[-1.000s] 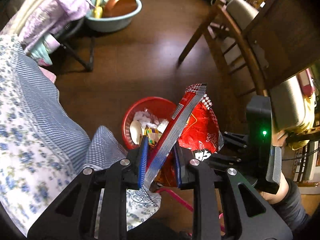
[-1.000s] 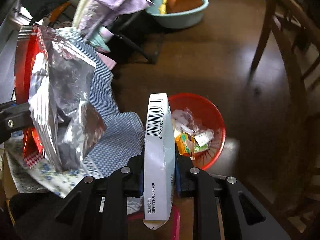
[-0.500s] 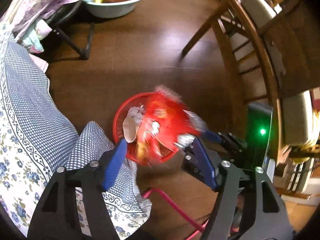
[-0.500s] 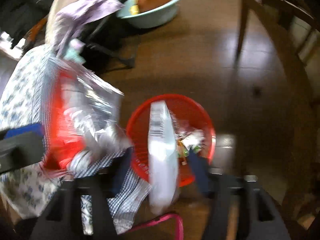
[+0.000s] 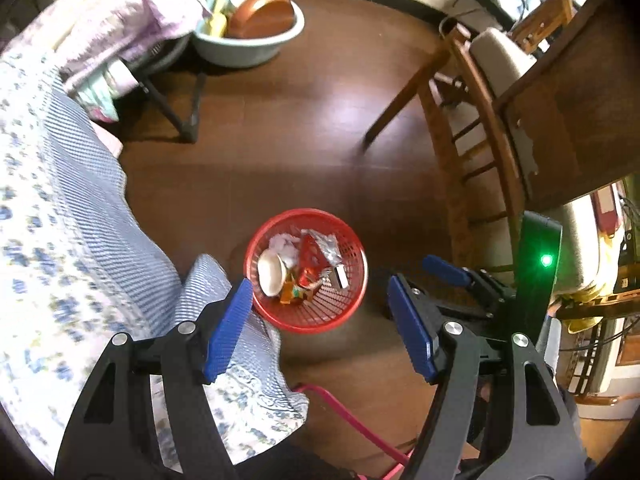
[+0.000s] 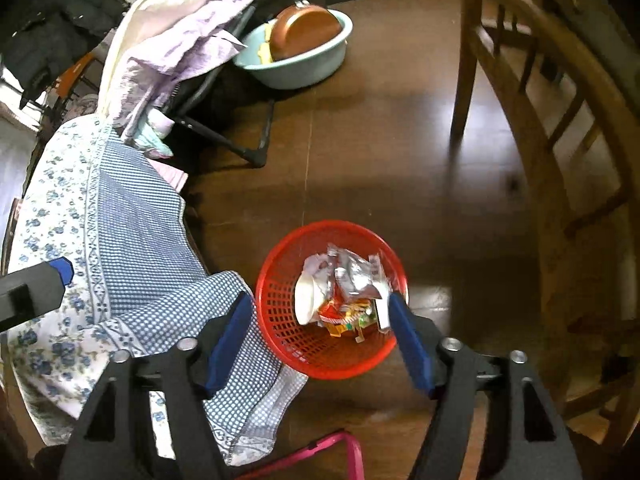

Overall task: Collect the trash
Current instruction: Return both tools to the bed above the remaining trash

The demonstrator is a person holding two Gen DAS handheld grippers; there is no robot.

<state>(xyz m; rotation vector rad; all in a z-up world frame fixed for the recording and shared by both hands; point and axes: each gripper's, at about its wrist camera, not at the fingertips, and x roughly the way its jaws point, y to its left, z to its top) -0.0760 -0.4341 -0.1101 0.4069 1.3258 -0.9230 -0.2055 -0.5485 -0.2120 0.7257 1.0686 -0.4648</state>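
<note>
A red mesh basket (image 5: 334, 314) (image 6: 298, 350) stands on the dark wood floor. In it lie a red snack bag with a silver inside (image 5: 310, 250) (image 6: 354, 280), a white carton (image 5: 341, 276) (image 6: 383, 312), a white cup (image 5: 270, 274) (image 6: 306, 298) and small wrappers. My left gripper (image 5: 320, 286) hangs open above the basket with nothing between its blue pads. My right gripper (image 6: 320, 300) also hovers over the basket; its jaws are opening and hold nothing.
A blue checked and floral cloth (image 5: 80, 220) (image 6: 132, 220) drapes down left of the basket. A teal basin with a brown pan (image 5: 248, 40) (image 6: 304, 64) sits far back. A wooden chair (image 5: 472, 120) (image 6: 540, 120) stands to the right. A pink tube (image 5: 340, 412) (image 6: 340, 440) lies near.
Both grippers opened. The red snack bag left my left gripper and the white carton left my right; both now lie in the basket. Both grippers have risen.
</note>
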